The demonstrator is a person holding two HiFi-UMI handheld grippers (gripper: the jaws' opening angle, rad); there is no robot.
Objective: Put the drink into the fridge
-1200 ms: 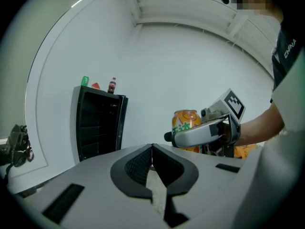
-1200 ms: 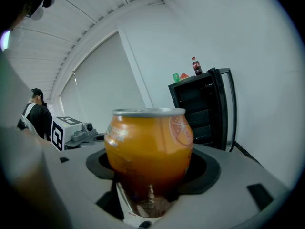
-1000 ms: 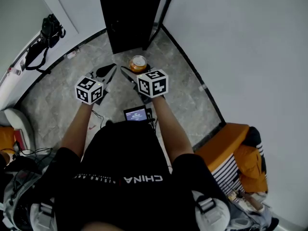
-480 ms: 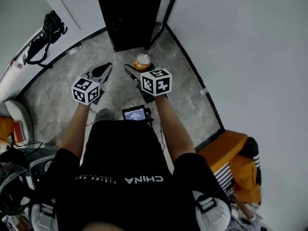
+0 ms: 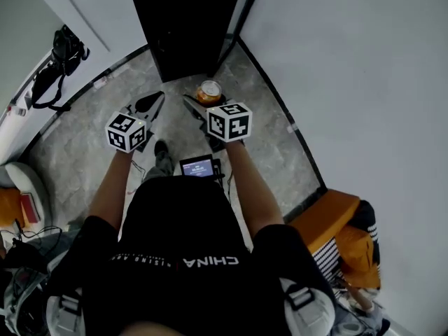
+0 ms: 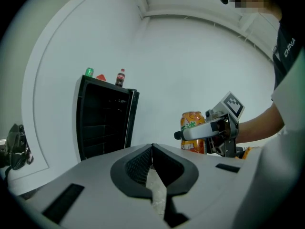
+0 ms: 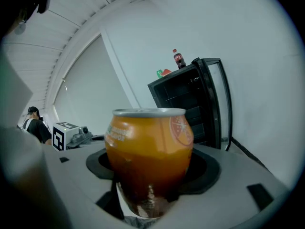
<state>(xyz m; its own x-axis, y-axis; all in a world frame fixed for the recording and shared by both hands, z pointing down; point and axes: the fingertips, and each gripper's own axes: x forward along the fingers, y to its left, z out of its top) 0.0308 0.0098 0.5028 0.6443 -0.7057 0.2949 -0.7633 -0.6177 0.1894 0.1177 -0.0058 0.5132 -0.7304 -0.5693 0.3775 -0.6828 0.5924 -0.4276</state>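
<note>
Sitting upright between right claw (image 5: 201, 100) jaws, orange can (image 7: 147, 147), seemingly clamped

Grey marble-look tile floor (image 5: 269, 142), dark skirting strip (image 5: 280, 107) at foot of plain white walls (image 5: 350, 54). Black fridge (image 5: 183, 26) upright in corner, door open. Small cola bottle (image 6: 120, 77) and green-topped item (image 6: 88, 72) sit on top. Black bag (image 5: 52, 72) hangs on left wall. Orange seat (image 5: 323, 214) at lower right. Light soft, even.
</note>
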